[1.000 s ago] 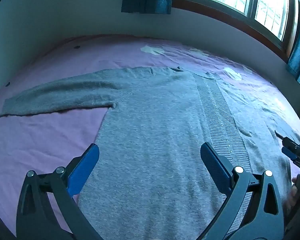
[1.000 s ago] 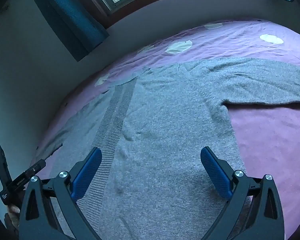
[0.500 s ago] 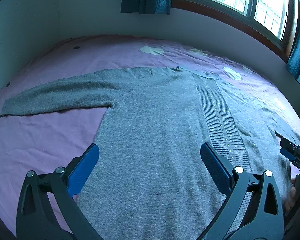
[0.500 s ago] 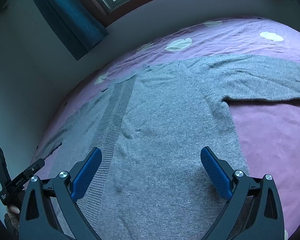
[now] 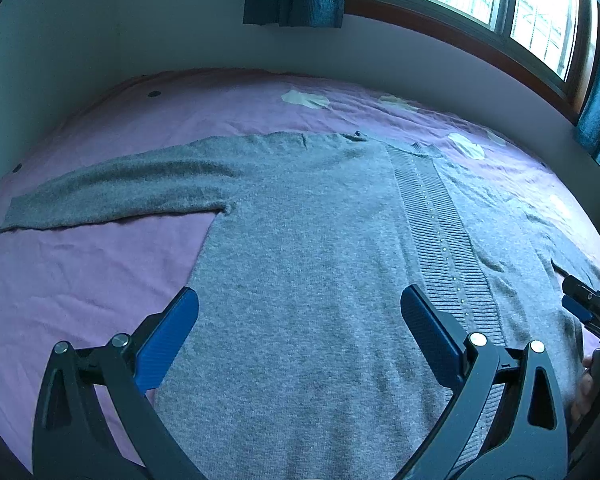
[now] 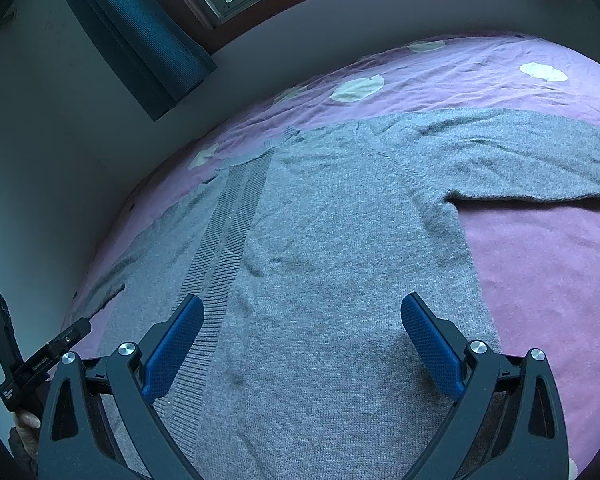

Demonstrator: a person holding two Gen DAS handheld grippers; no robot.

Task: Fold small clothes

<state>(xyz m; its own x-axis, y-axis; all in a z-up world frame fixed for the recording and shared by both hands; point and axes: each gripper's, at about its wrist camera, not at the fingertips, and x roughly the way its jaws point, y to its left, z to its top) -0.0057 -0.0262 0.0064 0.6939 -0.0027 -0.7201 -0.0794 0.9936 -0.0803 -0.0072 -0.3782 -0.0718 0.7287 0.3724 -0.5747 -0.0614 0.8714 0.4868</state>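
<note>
the grey sweater [image 5: 308,264] lies spread flat on the purple bed [image 5: 80,280] — right under both tools. left hand-held gripper [image 5: 300,332] and right hand-held gripper [image 6: 302,332] gape wide over its body, each holding nothing.

Grey sweater [image 5: 308,264], purple white-spotted bedsheet [image 5: 80,272], blue fingers [image 5: 168,336].

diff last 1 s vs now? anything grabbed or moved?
Nothing grabbed or released. Both tongs, left and right, stay open above the grey sweater; only slight camera drift. Sweater remains spread flat on the purple bedsheet, sleeves out.
</note>
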